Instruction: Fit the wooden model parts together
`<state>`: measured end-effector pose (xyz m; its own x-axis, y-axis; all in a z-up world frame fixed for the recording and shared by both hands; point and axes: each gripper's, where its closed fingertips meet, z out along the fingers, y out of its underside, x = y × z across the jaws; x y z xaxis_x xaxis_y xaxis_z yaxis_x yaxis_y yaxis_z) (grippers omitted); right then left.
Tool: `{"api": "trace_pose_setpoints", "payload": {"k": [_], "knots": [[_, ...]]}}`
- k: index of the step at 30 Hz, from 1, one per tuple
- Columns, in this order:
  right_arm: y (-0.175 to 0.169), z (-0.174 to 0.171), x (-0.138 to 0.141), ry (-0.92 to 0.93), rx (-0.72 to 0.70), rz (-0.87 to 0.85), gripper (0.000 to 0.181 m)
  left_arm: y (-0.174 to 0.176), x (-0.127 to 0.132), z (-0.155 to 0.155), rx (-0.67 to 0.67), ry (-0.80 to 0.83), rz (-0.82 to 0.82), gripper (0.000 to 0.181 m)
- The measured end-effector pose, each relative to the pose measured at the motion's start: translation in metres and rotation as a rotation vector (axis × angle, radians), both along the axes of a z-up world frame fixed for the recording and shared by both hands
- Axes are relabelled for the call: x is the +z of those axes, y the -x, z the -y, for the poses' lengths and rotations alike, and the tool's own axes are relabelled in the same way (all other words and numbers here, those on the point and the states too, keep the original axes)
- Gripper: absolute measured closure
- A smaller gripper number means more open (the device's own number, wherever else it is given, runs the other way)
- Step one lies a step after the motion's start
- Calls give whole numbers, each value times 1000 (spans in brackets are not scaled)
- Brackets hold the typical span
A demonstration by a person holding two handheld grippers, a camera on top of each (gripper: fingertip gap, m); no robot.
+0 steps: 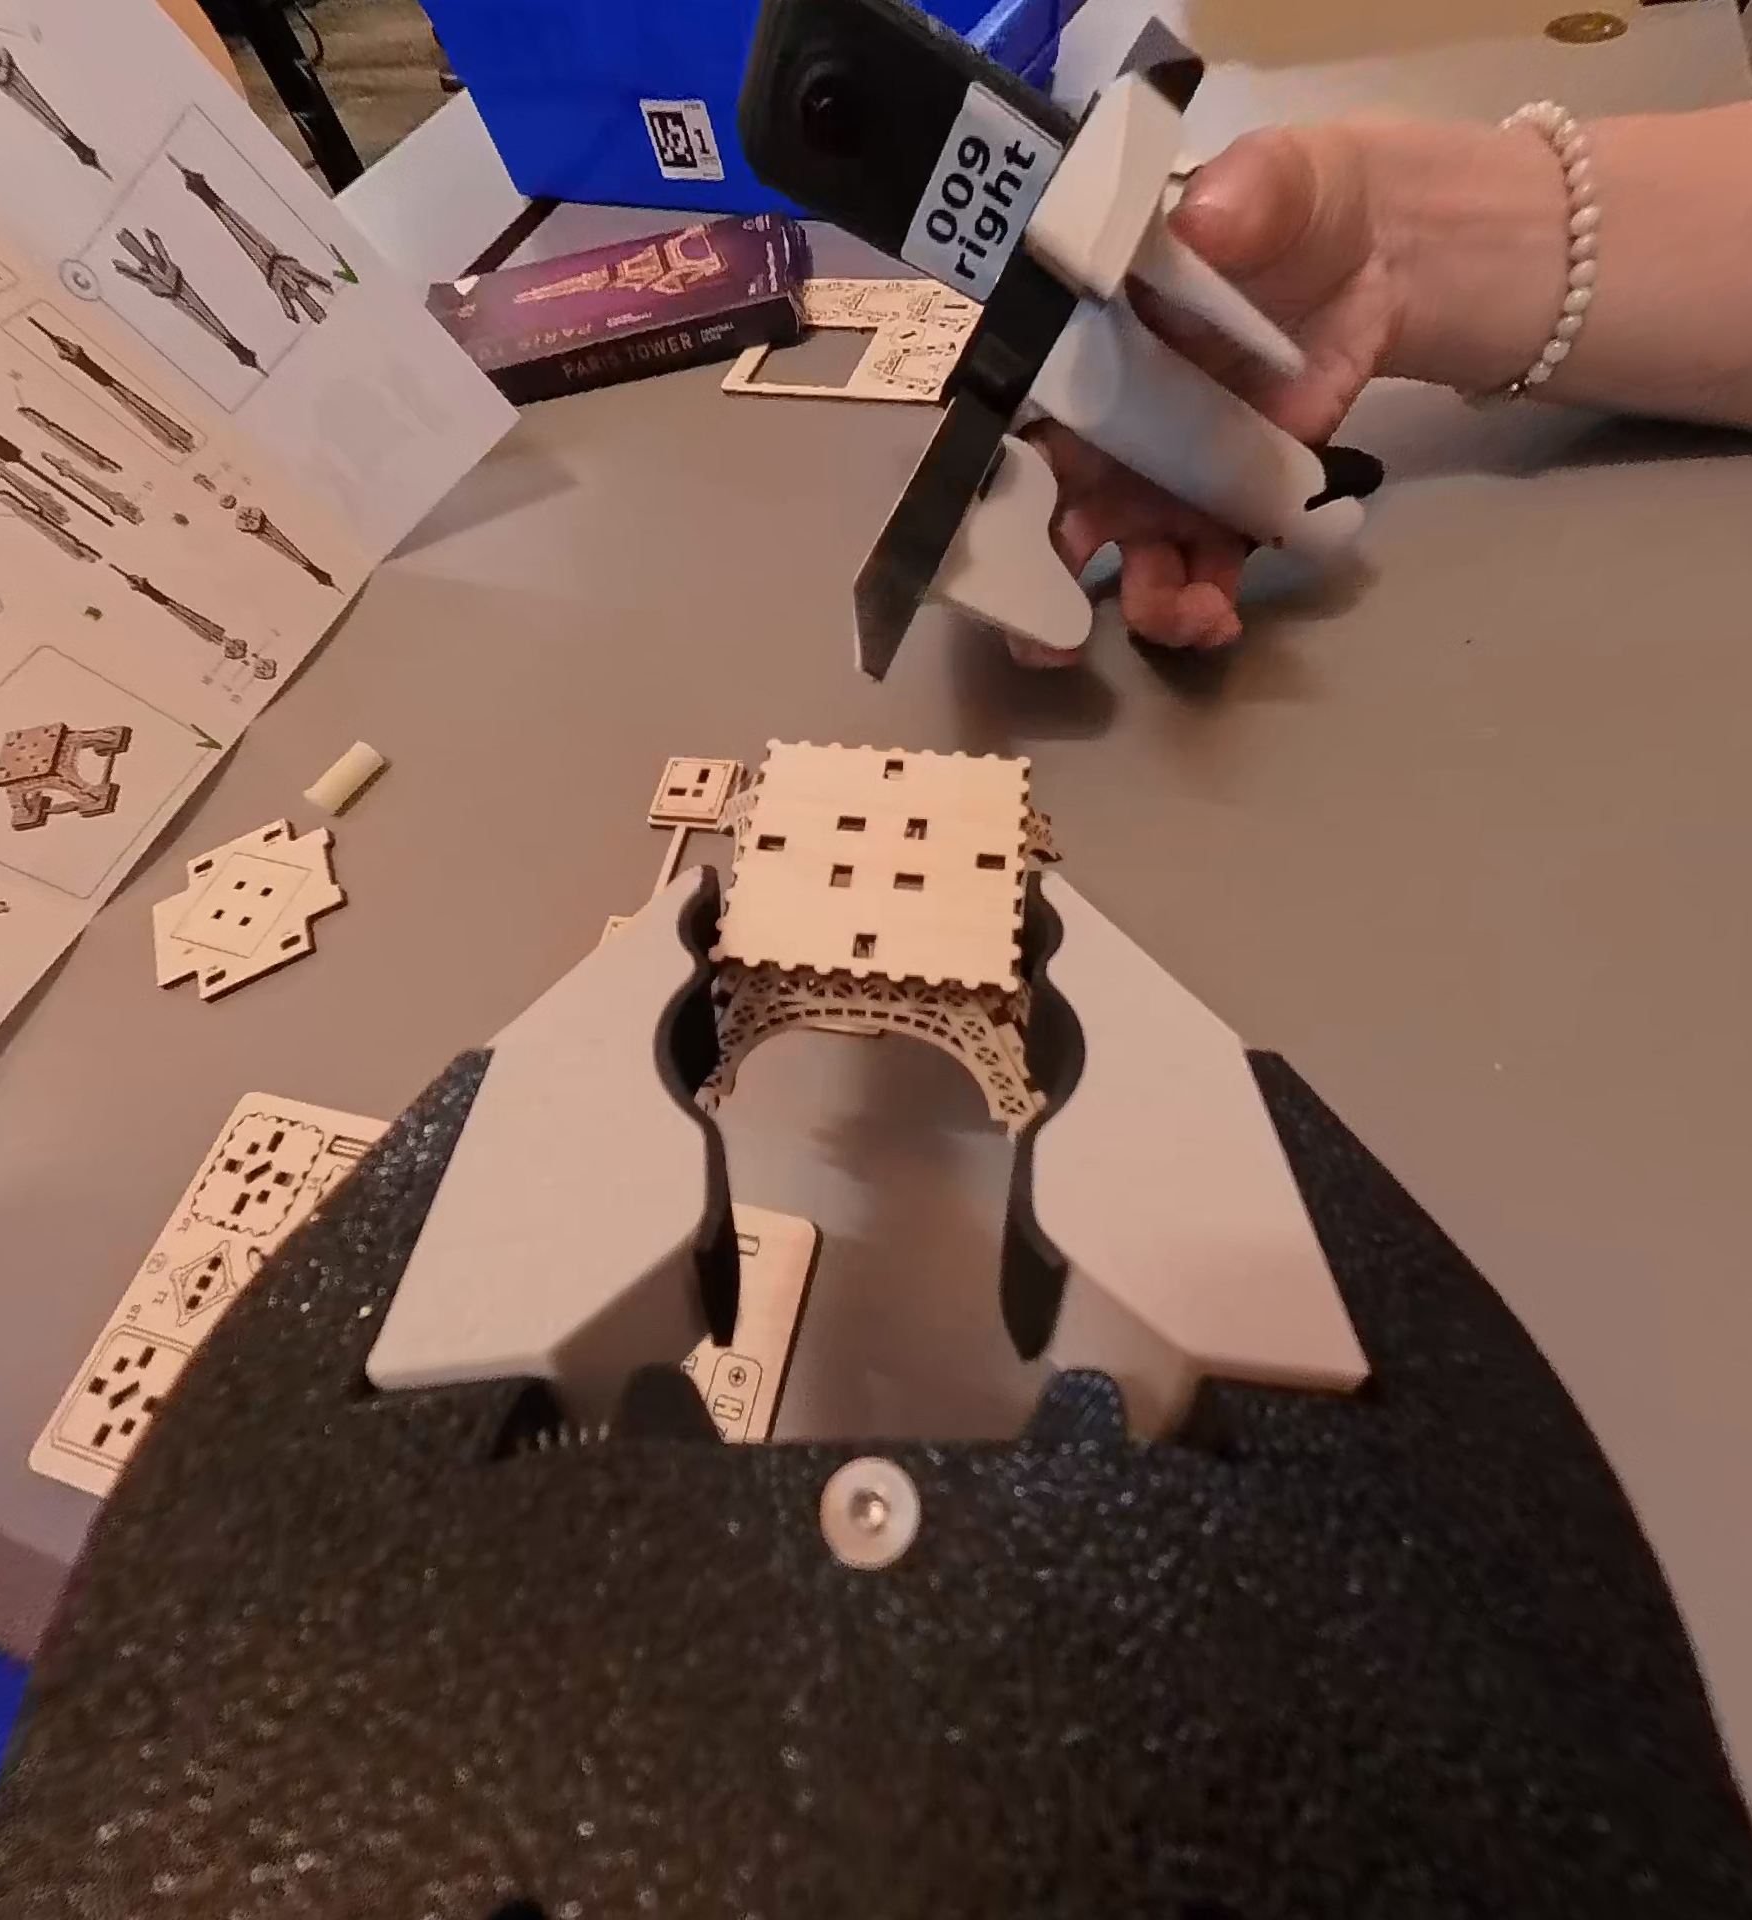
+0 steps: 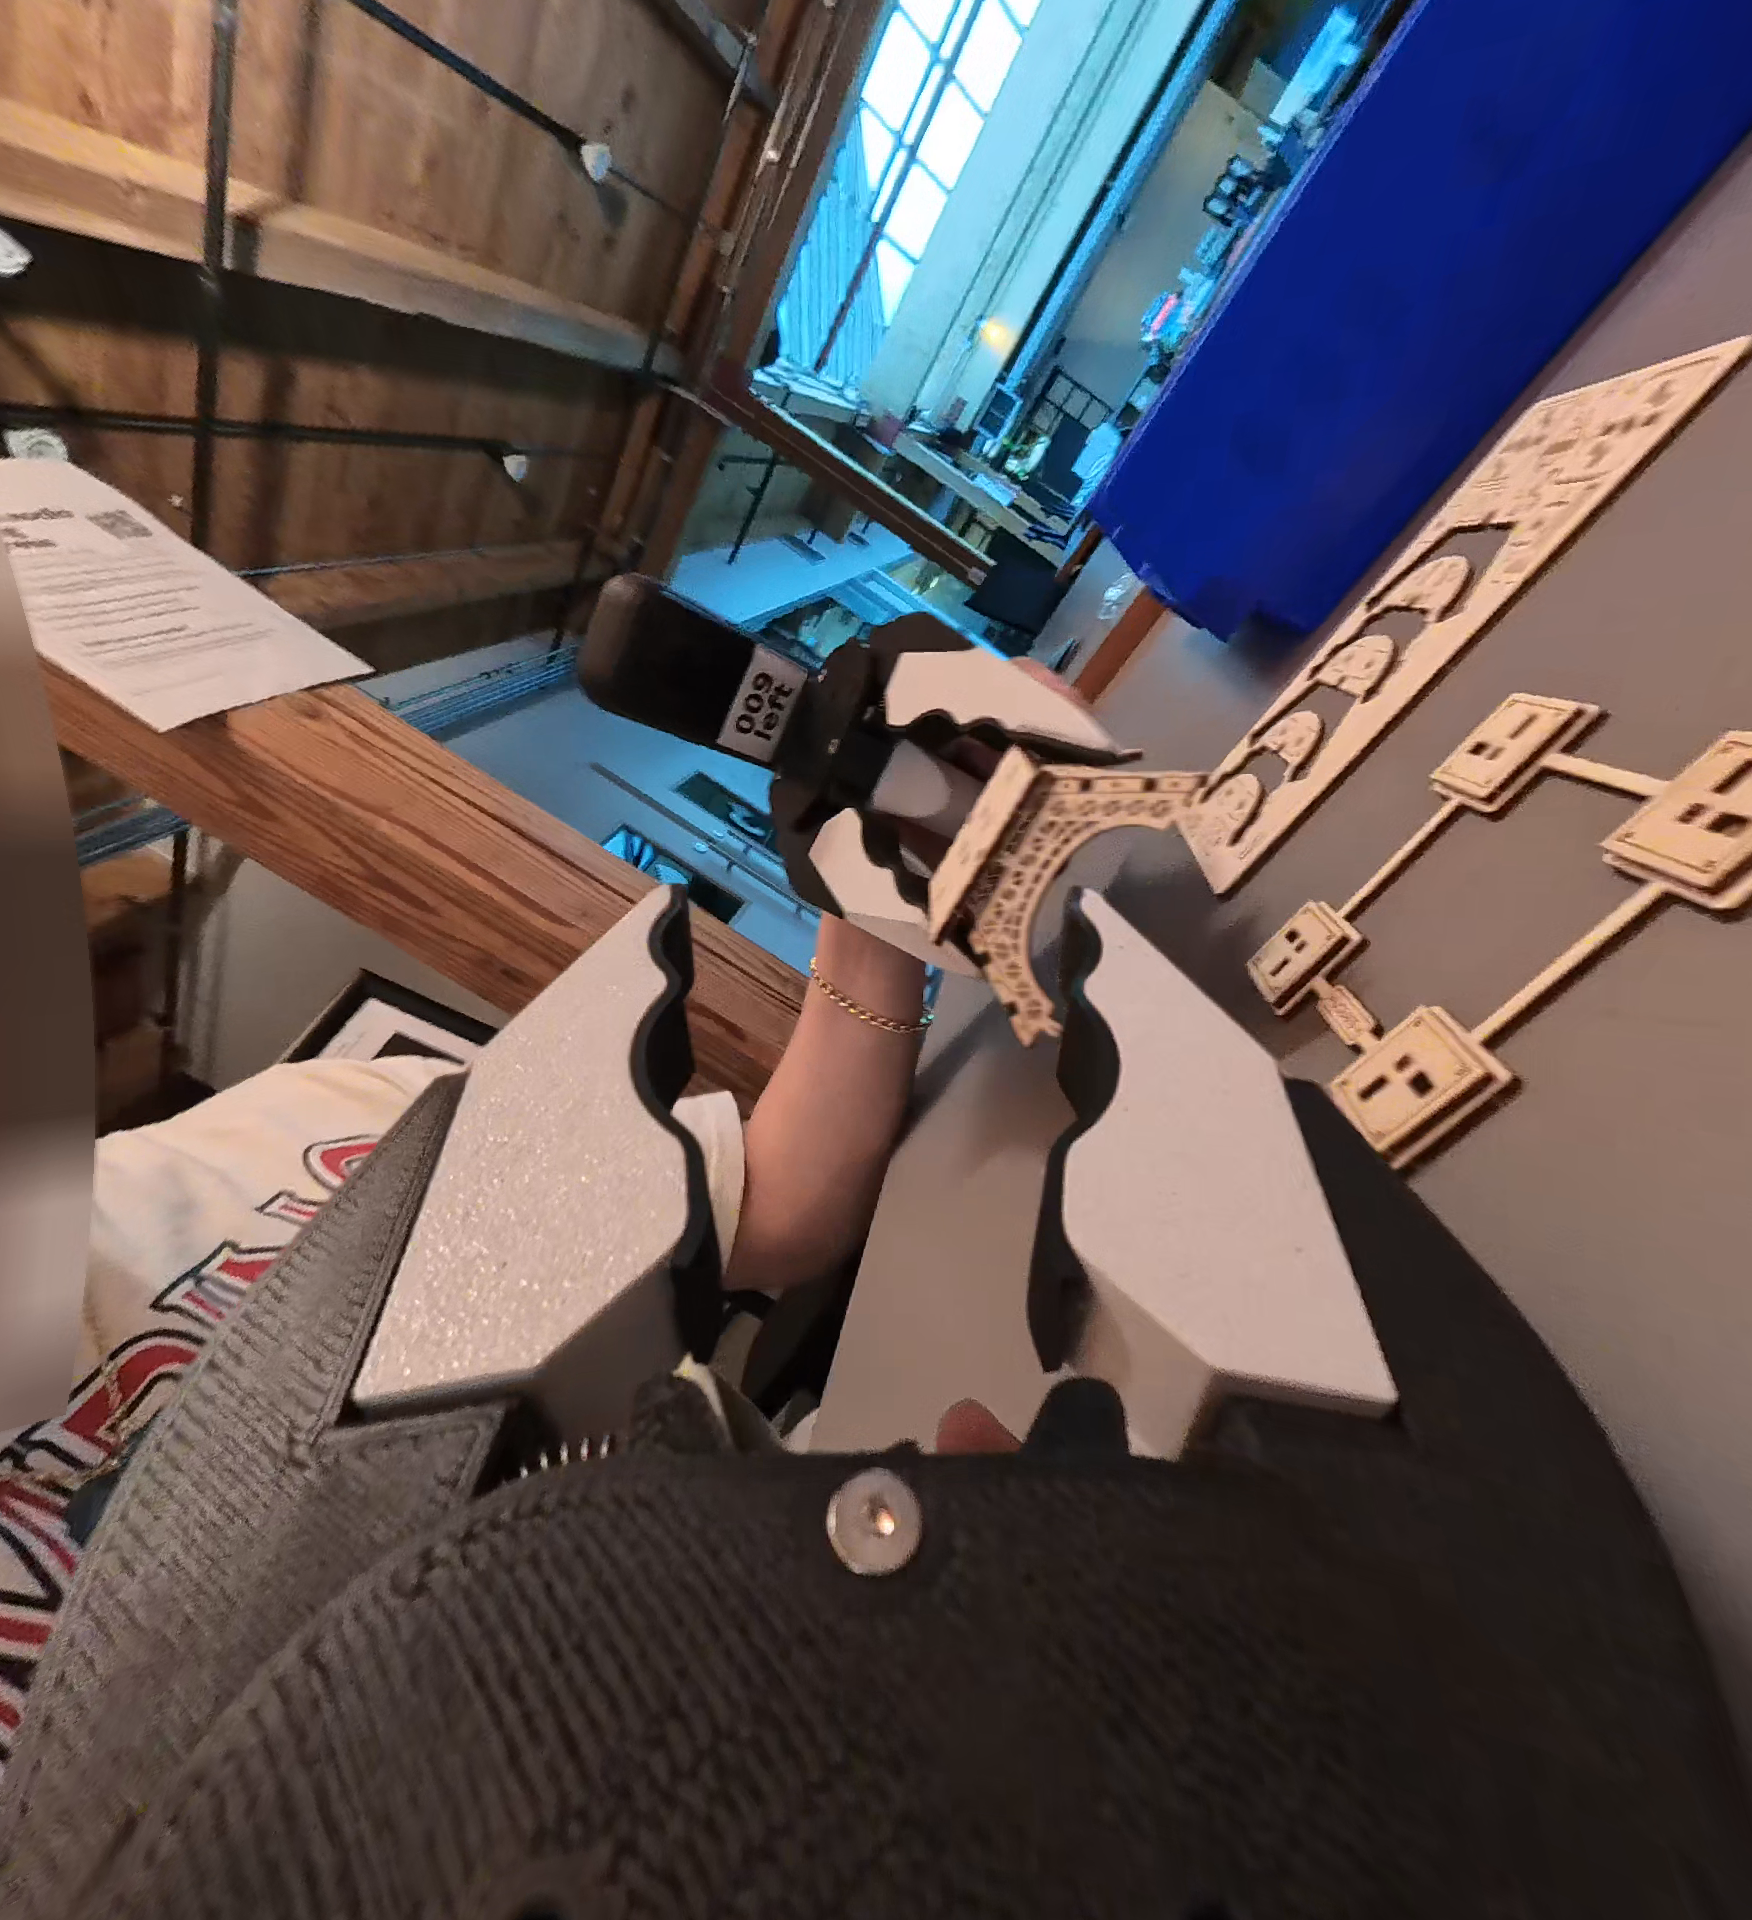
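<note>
My left gripper (image 1: pixel 867 925) is shut on the wooden tower base (image 1: pixel 877 883), a lattice arch piece with a square slotted top plate, and holds it just above the grey table (image 1: pixel 1371 1039). In the right wrist view the same base (image 2: pixel 1017 883) sits in the left gripper (image 2: pixel 913 821), tilted. My right gripper (image 2: pixel 877 925) is open and empty, and its right fingertip (image 2: pixel 1095 935) is close beside one leg of the base. A hand holds the right gripper's body (image 1: pixel 965 208) above and behind the base.
An instruction sheet (image 1: pixel 72 468) lies at the left. A cross-shaped wooden plate (image 1: pixel 248 904), a small cream cylinder (image 1: pixel 344 774) and part sheets (image 1: pixel 228 1278) lie nearby. A purple box (image 1: pixel 633 312) and a blue bin (image 1: pixel 581 94) stand behind. A frame of square pads (image 2: pixel 1537 894) lies beside the base. The tips of one gripper are about 7 centimeters away from the tips of the other.
</note>
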<state>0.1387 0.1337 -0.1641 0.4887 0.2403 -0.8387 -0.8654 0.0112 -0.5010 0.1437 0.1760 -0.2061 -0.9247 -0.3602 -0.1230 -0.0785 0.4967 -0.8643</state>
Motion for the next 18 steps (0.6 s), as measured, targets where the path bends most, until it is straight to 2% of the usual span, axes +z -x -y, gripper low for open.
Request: {"api": "trace_pose_setpoints", "payload": {"k": [1, 3, 4, 7, 10, 14, 18], "knots": [[-3, 0, -1, 6, -20, 5, 112, 0, 1, -1, 2, 2, 1, 126], [-11, 4, 2, -3, -79, 56, 133, -1, -1, -2, 6, -3, -4, 126], [-17, 5, 2, 11, -126, 95, 133, -1, -3, -3, 9, -10, -7, 126], [-25, 10, 6, 76, -219, 253, 117, -2, -7, -3, 12, -23, -11, 126], [-28, 14, 13, 124, -298, 398, 115, -3, -8, -3, 13, -22, -12, 126], [-25, 17, 26, 55, -292, 400, 131, -4, -7, -4, 21, -17, -10, 126], [-26, 15, 16, 92, -265, 384, 134, -6, -7, -5, 26, -14, -8, 126]]}}
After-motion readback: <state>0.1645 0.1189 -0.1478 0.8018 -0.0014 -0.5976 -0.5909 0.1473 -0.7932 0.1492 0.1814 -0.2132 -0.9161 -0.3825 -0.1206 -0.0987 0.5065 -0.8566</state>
